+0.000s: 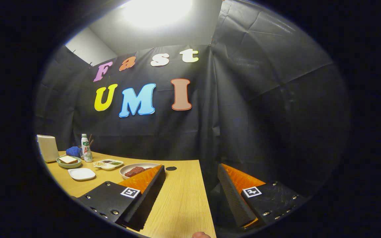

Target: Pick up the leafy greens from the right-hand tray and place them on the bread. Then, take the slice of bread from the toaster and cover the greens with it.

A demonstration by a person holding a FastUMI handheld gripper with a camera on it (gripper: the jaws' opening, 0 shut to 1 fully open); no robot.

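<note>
**Gripper spread wide over the table corner, holding nothing**

The gripper (190,188) stands wide open at the bottom of the frame, its two wedge-shaped fingers (144,195) far apart with ribbed inner faces and nothing between them. Beneath them lies a pale wooden table (180,198) with a fine straight grain; its right edge falls between the fingers.

The task's things sit at the lower left of the frame, well beyond the left finger. A square slice of bread (68,159), pale with a browner crust, lies in a round green bowl (68,163). Just behind it stands a cream, smooth-sided toaster (48,148) with rounded corners. A shallow divided tray (108,164) holds small portions, one of them greenish; too small to tell whether these are the leafy greens. A round plate (134,167) of reddish-brown food sits just past the left fingertip, a glossy white rounded-square dish (81,174) lies nearer, and a plastic bottle (85,148) stands beside something blue (73,151).
</note>
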